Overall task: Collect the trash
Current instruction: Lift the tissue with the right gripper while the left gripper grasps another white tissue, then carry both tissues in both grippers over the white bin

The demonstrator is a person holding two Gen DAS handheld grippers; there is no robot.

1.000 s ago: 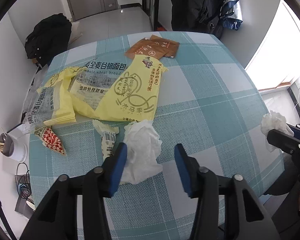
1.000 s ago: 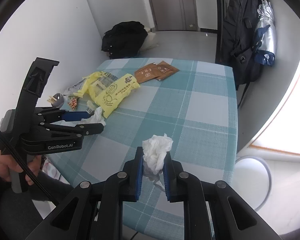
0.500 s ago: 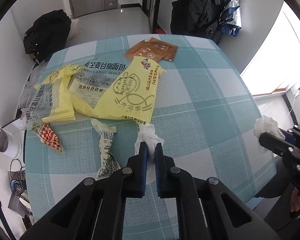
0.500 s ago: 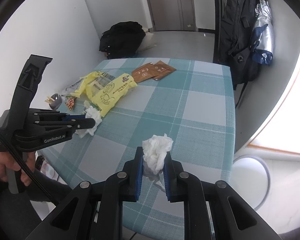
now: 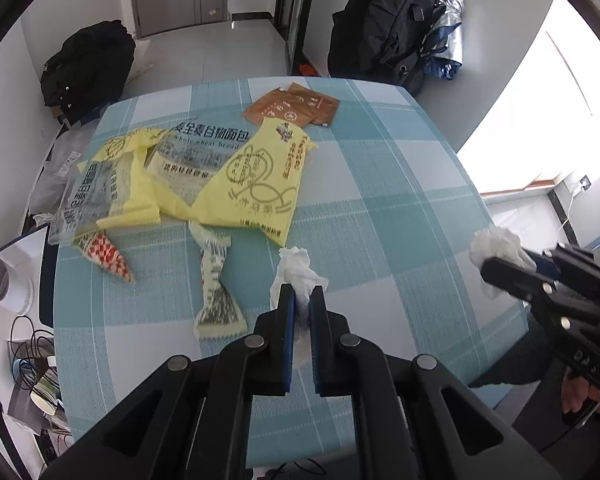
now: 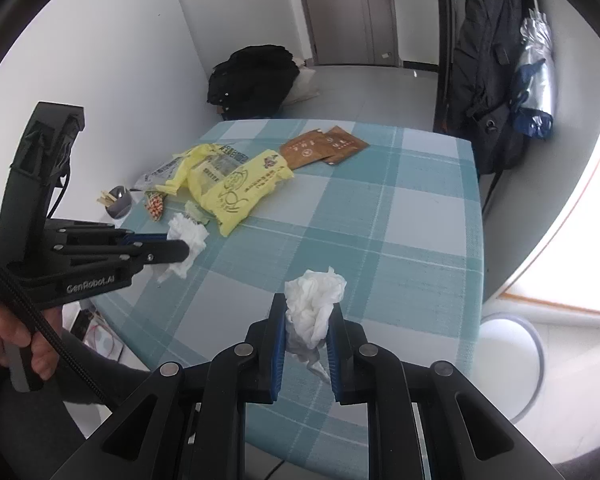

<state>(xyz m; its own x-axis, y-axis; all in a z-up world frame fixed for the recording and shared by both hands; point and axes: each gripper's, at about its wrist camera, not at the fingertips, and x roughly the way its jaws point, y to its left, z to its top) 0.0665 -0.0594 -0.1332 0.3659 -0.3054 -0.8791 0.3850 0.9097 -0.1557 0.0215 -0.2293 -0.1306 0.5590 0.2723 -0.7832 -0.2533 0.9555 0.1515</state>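
Left gripper (image 5: 302, 294) is clamped on a crumpled white tissue (image 5: 296, 270); the wad sticks out past the fingertips, lifted just above the checked tablecloth (image 5: 380, 208). Right gripper (image 6: 305, 312) is also clenched, pinching a second white tissue (image 6: 315, 300) between its blue pads (image 6: 278, 344), most of the wad bulging above the tips.

In the left wrist view the right gripper (image 5: 500, 270) shows at the far right with its tissue (image 5: 496, 244) off the table edge. In the right wrist view the left gripper (image 6: 180, 250) sits at far left with its tissue (image 6: 186, 240).

Ahead of the left fingers and slightly left: a yellow bread bag (image 5: 256, 184), touching a second yellow bag (image 5: 112, 188) further left. Just left of the left fingertips lies a twisted printed wrapper (image 5: 216, 292); beyond it to the left, a red-and-white checked wrapper (image 5: 108, 258). Two brown sachets (image 5: 292, 108) overlap far ahead, just beyond the yellow bag tip.

Off the table: black bag (image 5: 88, 68) on the floor far left-ahead, dark backpack (image 6: 488, 68) hanging to the right, and a white round bin (image 6: 512, 360) on the floor right of the right fingers.
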